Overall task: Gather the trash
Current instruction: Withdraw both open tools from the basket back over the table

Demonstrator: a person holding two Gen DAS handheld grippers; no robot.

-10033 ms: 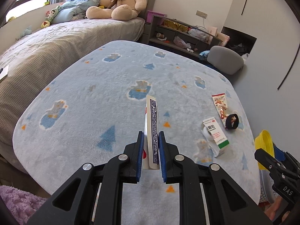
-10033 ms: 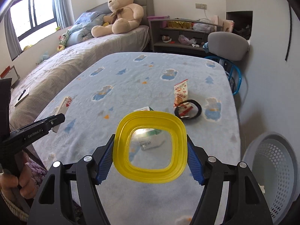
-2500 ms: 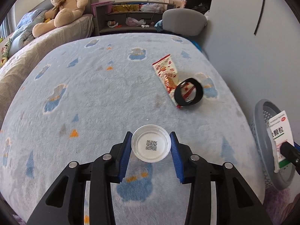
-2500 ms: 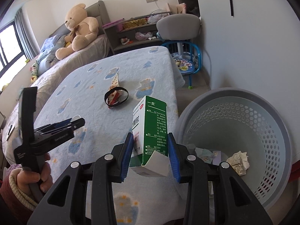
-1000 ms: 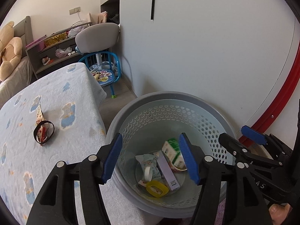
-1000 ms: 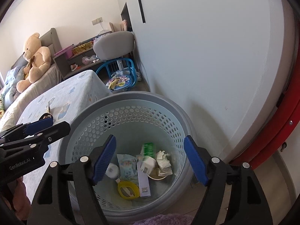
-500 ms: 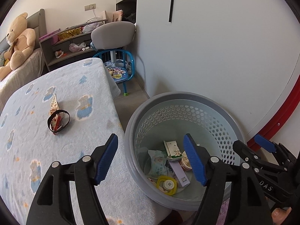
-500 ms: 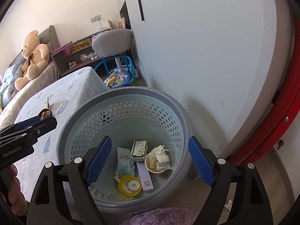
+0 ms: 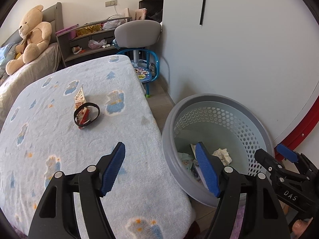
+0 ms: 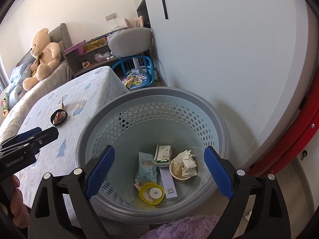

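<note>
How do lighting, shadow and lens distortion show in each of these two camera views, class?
Left wrist view: fisheye bends the wall and red trim into curves, dark corners vignette, and the chair throws a soft shadow on the wall. Right wrist view: same curving, daylight falls evenly into the basket, with a faint shadow on the wall behind it; near things stay sharp.

Home bedroom: bed (image 9: 30, 67), teddy bear (image 9: 30, 37), cluttered shelf (image 9: 93, 37).

the basket (image 10: 151, 97) mouth lies open from above, trash only on its floor. the counter (image 9: 59, 139) is bare but for a wrapper (image 9: 80, 101) and black ring (image 9: 86, 115) at 11 o'clock; wall crowds 2 o'clock.
</note>
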